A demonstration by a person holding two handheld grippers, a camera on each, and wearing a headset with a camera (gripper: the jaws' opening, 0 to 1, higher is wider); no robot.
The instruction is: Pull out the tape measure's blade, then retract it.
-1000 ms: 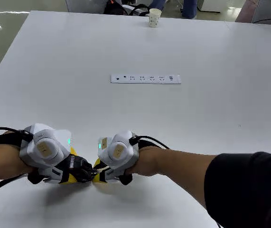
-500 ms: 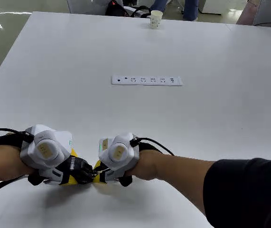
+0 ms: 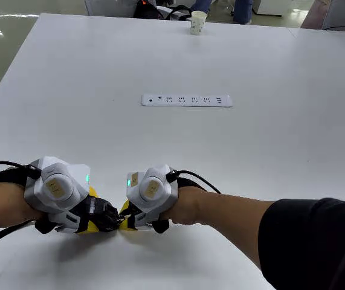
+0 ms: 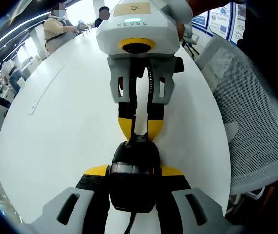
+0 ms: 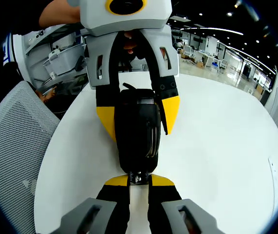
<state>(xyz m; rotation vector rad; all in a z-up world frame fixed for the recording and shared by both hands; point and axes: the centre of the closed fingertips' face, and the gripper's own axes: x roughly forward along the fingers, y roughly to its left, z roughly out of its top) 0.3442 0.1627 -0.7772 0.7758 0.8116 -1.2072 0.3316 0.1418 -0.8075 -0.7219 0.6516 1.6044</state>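
Smooth matt white counter (image 3: 160,54). A flat white power strip (image 3: 186,100) lies mid-surface and a paper cup (image 3: 197,22) stands at the far edge, both well apart from the work.

Left: my left hand-held gripper (image 4: 135,170) clamps the tape measure (image 5: 138,131) across its case, with a yellow pad on each flank. The case is black, rounded and blocky, apparently hard plastic with a ribbed side. It is held low over the near part of the counter.

Right: my right hand-held gripper (image 5: 139,183) has its yellow tips pressed together on the blade's end tab (image 5: 138,178), right at the case mouth. No length of blade shows, so the pull-out is not yet begun.

Risks, as I judge them:
- The tab is small and metallic. The pinch is narrow and could slip off under spring tension, and the blade would snap back.
- The rounded case could twist between the left pads if I pull off-axis.
- A fast release could whip the blade.
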